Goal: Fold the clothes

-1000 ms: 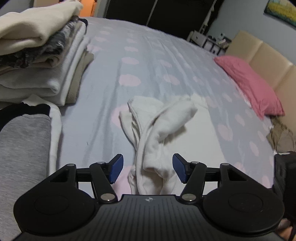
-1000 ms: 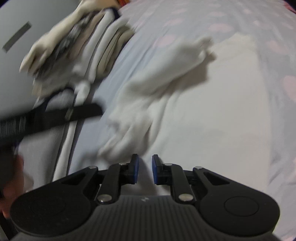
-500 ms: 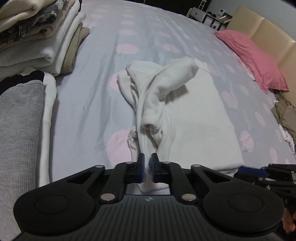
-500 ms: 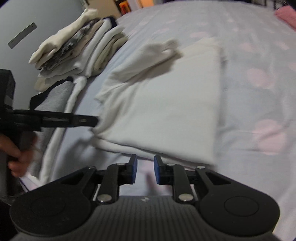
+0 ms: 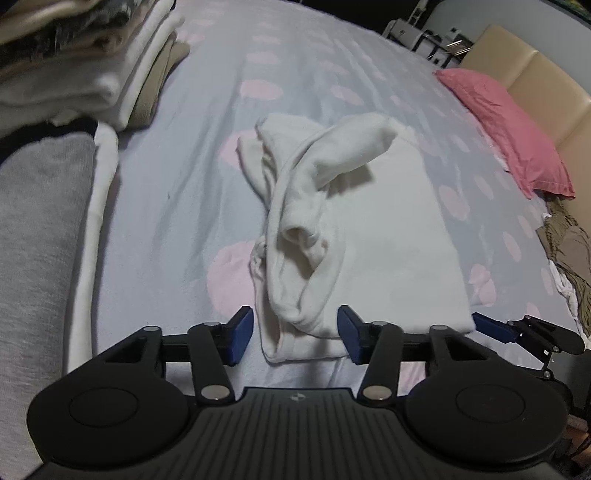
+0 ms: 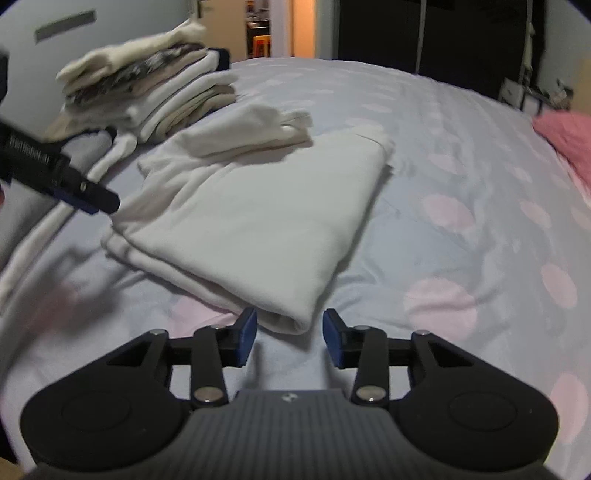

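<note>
White garment (image 5: 388, 236) on bed (image 5: 192, 192), left gripper (image 5: 295, 334) opening — sleeve end between, unpinched, right gripper (image 6: 289, 334) opening — corner between

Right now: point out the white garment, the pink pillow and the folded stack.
white garment (image 6: 258, 221), right wrist view, flat folded body
pink pillow (image 5: 506, 129), left wrist view, middle of the cover
folded stack (image 6: 155, 92), right wrist view, side edges of layers

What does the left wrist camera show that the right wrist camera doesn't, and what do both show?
Only the left wrist view shows the beige headboard and the brown crumpled clothing at the bed's edge. Only the right wrist view shows the lit doorway and the garment's folded near corner. Both show the white garment, the stack of folded clothes, the pink pillow, and each gripper's jaws opening, the left gripper and right gripper pressing on nothing.
</note>
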`<state>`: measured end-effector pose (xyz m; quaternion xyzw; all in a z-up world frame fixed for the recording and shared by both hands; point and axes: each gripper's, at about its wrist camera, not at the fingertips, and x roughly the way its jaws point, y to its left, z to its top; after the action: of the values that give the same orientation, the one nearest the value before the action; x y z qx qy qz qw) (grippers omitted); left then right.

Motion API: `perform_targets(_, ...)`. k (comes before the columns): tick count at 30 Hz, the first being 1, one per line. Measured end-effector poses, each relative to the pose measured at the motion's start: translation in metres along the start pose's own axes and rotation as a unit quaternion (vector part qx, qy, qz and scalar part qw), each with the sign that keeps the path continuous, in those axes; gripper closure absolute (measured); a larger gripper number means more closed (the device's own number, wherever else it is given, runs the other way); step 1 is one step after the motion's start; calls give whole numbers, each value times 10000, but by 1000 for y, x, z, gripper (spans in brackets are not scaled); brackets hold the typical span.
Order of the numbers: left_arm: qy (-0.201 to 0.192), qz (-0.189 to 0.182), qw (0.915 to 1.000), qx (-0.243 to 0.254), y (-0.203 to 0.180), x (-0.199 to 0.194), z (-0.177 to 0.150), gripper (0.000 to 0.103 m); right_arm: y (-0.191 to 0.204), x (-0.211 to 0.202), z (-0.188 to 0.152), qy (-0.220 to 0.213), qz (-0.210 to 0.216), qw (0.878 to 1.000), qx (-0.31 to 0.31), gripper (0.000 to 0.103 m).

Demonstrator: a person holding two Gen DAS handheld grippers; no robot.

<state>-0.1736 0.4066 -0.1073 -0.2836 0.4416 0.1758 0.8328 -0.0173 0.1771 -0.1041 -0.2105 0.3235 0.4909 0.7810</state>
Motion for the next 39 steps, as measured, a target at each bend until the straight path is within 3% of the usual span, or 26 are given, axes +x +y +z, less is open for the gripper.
perform_targets(1,4,-18,10000,-64,2,1,1,87,1,3,1,-9,1,10000,-24,63)
perform_targets(2,4,-37,9999,-126,3,1,2,88,0,4,3,-24,22,10000,-26,75)
perform_targets(5,-185,-221,9996,-76,-1,-11,6,94,-6,-3,6,-192,-8,9997,147,89)
perform_targets(8,-268,-293,9992,-111,-8,-29,6,95,-16,-12,8,-313,-72,9988,380,91)
perform_targets(10,-53,-301,9994,-153,-8,-31,2,95,-21,-13,8,-204,-57,9983,549,92)
perform_targets(13,177,-44,9997,-159,1,-14,-9,95,-26,-7,2,34,-50,9975,710,92)
perform_targets(17,232,-17,9993,-277,11,11,-13,93,-25,3,-6,166,29,9977,663,92)
perform_targets(20,270,14,9995,-181,7,6,-11,84,-26,2,-8,230,156,9978,605,89)
perform_targets(21,203,34,9997,-89,4,1,-12,74,-28,-1,-7,240,205,9976,609,87)
perform_targets(22,131,52,9999,7,1,-3,-12,56,-32,-6,-7,234,232,9976,615,82)
perform_targets(23,-15,93,9999,128,-2,-7,-13,47,-36,-12,-6,192,283,9968,717,70)
perform_targets(24,-168,135,9994,252,-6,-11,-14,39,-40,-17,-6,141,346,9957,850,64)
perform_targets(25,-304,171,9987,367,-9,-13,-15,39,-43,-19,-6,65,440,9938,1017,59)
perform_targets(29,-214,138,9994,219,-10,1,-14,40,-55,-22,-10,-220,792,9806,1778,52)
perform_targets(32,-125,153,9998,37,-6,13,-17,51,-67,-9,-15,-140,824,9664,2433,52)
perform_targets(39,-128,117,9998,-63,1,31,-23,51,-82,24,-21,108,1133,9403,3208,54)
